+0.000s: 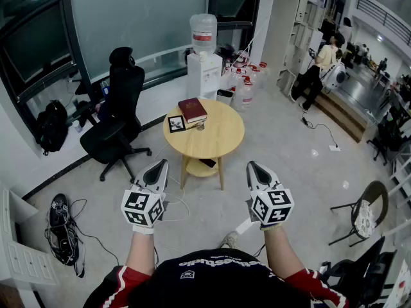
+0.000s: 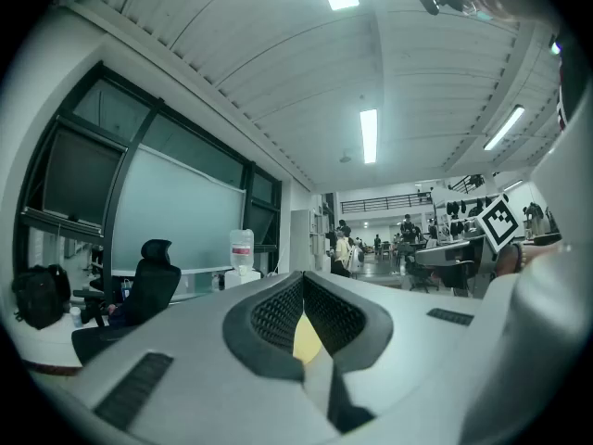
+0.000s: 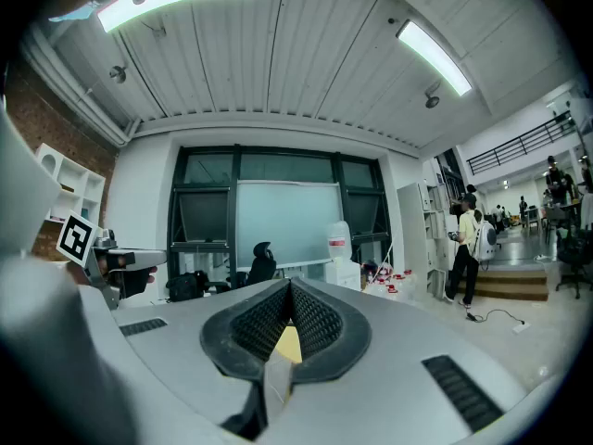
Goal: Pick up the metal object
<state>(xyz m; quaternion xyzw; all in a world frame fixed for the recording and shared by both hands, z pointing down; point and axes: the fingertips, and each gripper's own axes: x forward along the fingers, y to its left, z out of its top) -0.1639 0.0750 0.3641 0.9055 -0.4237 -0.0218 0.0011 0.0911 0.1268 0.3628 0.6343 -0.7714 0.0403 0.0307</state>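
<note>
Pale wood marks the goal. The round surface (image 1: 225, 140) sits in the middle of the head view, well ahead of both tools. The metal object (image 1: 200, 126) seems to be the small glinting thing near its centre, just right of a framed picture (image 1: 176, 123) and below a red book (image 1: 192, 110); it is too small to say what it is. The left tool (image 1: 158, 169) and the right tool (image 1: 255, 168) are side by side in the lower half of the frame, each with its jaws pressed together and nothing between them. Each tool's own view shows the ribbed pads meeting at the tip, with only a sliver of the yellow surface seen past them. I judge the task to be at its very start, the approach, with no reach made yet. The next move calls for stepping closer, parting the jaws of one tool and bringing it over the object without knocking the picture or the book. As for containers, a water cooler (image 1: 204, 69) at the upper middle carries a big clear bottle (image 1: 203, 32) whose fill I cannot judge. Several red-capped jugs (image 1: 247, 88) stand on the floor to its right. The lower shelf (image 1: 204, 165) under the surface holds something pale.
</note>
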